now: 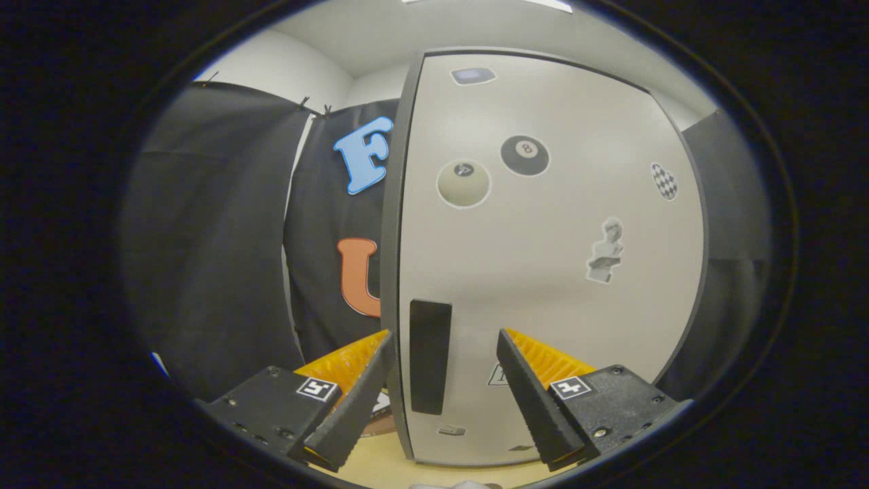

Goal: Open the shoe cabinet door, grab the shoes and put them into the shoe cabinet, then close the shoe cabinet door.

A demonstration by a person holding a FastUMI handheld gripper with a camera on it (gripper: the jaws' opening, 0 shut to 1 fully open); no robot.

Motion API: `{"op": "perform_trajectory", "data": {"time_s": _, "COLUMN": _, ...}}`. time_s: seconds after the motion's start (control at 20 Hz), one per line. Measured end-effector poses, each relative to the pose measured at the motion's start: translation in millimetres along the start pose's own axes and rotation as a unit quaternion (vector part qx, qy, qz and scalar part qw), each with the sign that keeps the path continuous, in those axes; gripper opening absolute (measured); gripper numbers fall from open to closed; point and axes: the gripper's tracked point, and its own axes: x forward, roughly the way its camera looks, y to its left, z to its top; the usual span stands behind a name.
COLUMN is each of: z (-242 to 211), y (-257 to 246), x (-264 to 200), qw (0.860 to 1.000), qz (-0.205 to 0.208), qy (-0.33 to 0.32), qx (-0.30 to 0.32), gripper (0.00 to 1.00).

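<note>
- Straight ahead of the gripper point(445, 346), the shoe cabinet door point(550, 272) stands upright and pale, stuck over with billiard-ball stickers point(525, 155) and a bust sticker point(605, 250).
- Left of the door, the booth's black cloth wall point(217, 238) hangs.
- Below the door, a light wooden floor point(380, 465) shows.
- Near the door's left edge, the dark handle point(430, 356) sits between the fingers, which are spread wide and grip nothing.
</note>
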Motion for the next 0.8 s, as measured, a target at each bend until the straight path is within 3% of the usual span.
{"op": "perform_trajectory", "data": {"time_s": 0.15, "z": -10.7, "y": 2.8, "x": 14.3, "qw": 1.000, "qz": -0.007, "qy": 0.020, "qx": 0.004, "gripper": 0.96}}
{"op": "perform_trajectory", "data": {"time_s": 0.35, "z": -13.2, "y": 0.0, "x": 18.9, "qw": 0.999, "qz": -0.036, "qy": 0.024, "qx": -0.001, "gripper": 0.76}}
{"op": "perform_trajectory", "data": {"time_s": 0.45, "z": -18.8, "y": 8.0, "x": 21.6, "qw": 0.999, "qz": -0.029, "qy": 0.036, "qx": 0.009, "gripper": 0.68}}
{"op": "perform_trajectory", "data": {"time_s": 0.5, "z": -22.0, "y": 11.0, "x": 21.7, "qw": 0.999, "qz": -0.024, "qy": 0.044, "qx": 0.011, "gripper": 0.53}}
{"op": "perform_trajectory", "data": {"time_s": 0.6, "z": -22.3, "y": 10.7, "x": 23.2, "qw": 0.998, "qz": -0.029, "qy": 0.047, "qx": 0.014, "gripper": 0.41}}
{"op": "perform_trajectory", "data": {"time_s": 0.8, "z": -23.9, "y": 9.8, "x": 18.2, "qw": 0.998, "qz": -0.008, "qy": 0.058, "qx": 0.024, "gripper": 0.36}}
